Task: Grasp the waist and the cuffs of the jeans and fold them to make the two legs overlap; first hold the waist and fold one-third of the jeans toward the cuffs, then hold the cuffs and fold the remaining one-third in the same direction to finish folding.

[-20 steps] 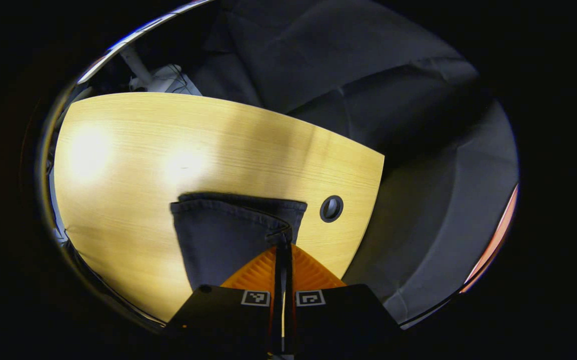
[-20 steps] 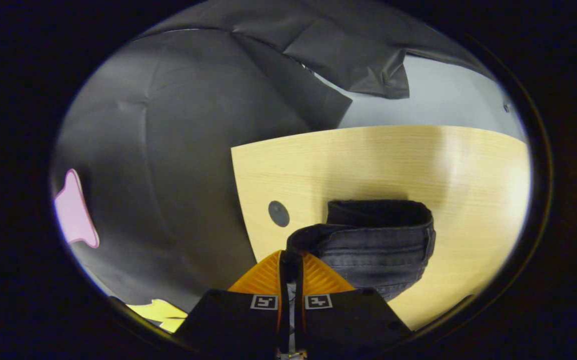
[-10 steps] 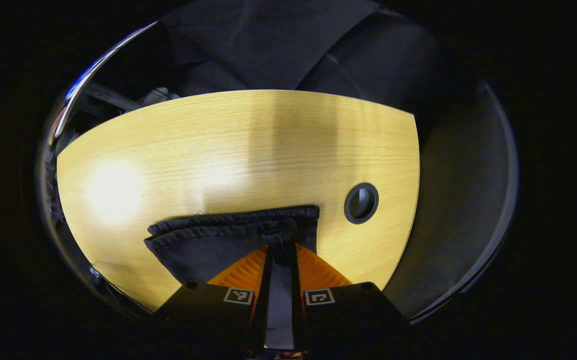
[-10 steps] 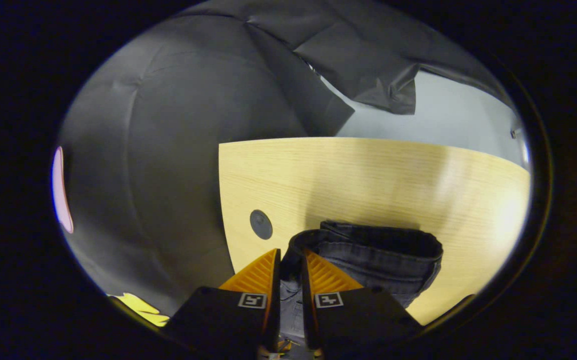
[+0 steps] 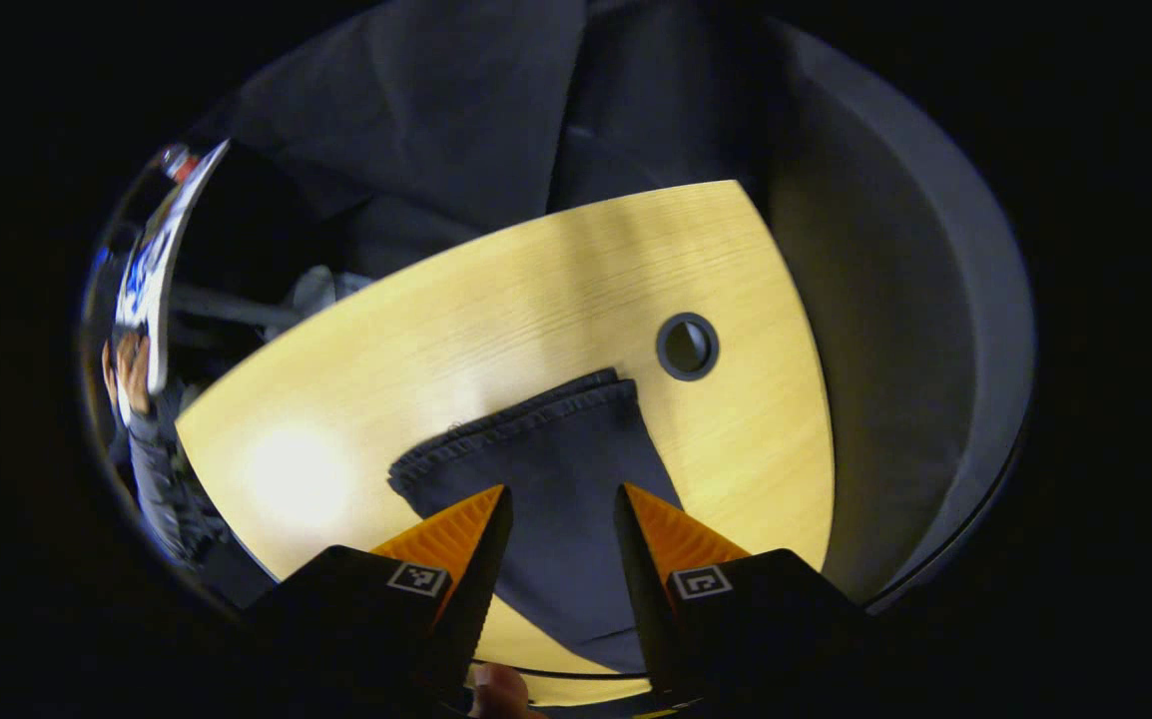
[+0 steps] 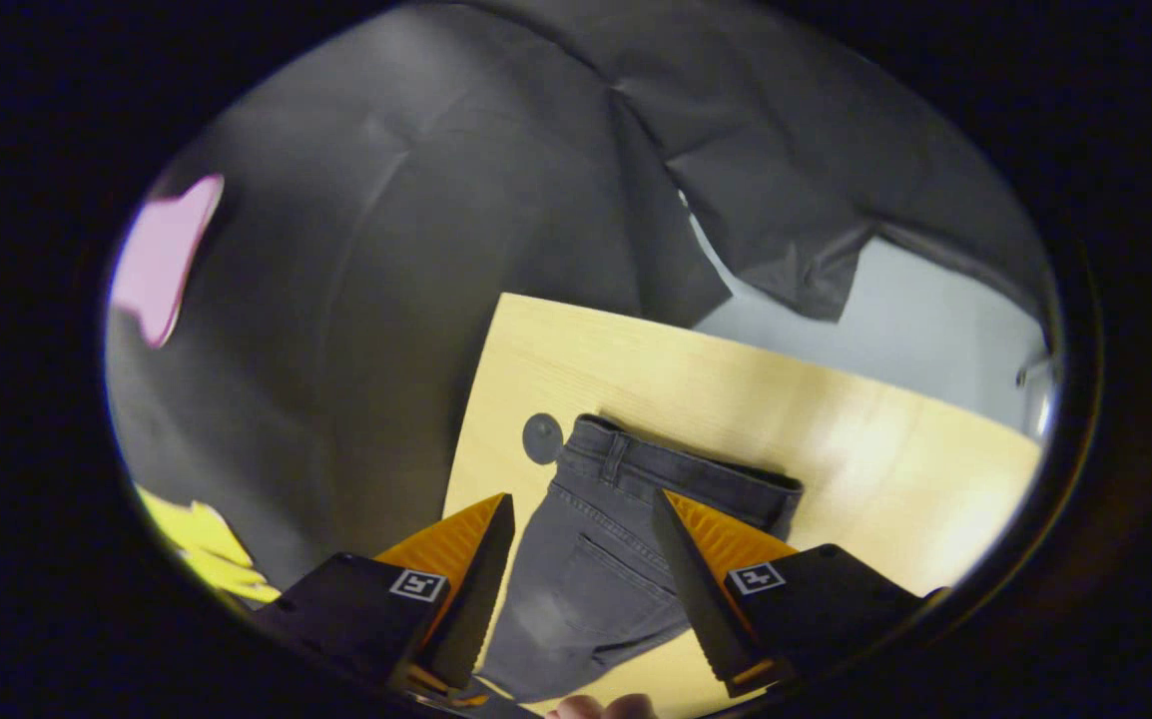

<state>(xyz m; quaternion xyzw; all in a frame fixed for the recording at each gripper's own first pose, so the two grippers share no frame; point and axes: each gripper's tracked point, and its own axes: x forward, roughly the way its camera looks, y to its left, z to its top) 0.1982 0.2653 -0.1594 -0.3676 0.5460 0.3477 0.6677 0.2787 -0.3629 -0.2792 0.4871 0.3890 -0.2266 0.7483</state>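
- Left gripper (image 5: 556, 499): fingers are spread apart, nothing is held; the cuffs (image 5: 521, 411) of the jeans (image 5: 556, 499) are seen just ahead, flat on the worktop (image 5: 496, 300).
- Right gripper (image 6: 581, 509): fingers are likewise parted; the waist (image 6: 681, 469) is seen just ahead, beside a grommet (image 6: 542, 438).
- Legs appear laid overlapped, presumably so the thirds-fold can be begun at the waist.

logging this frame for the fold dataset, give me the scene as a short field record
left gripper: open, above the cuff end, not touching
right gripper: open, above the waist end, not touching
jeans: dark grey, flat on the table, legs overlapped
cuffs: stacked, near the cable hole
waist: back pocket facing up
table: light wood
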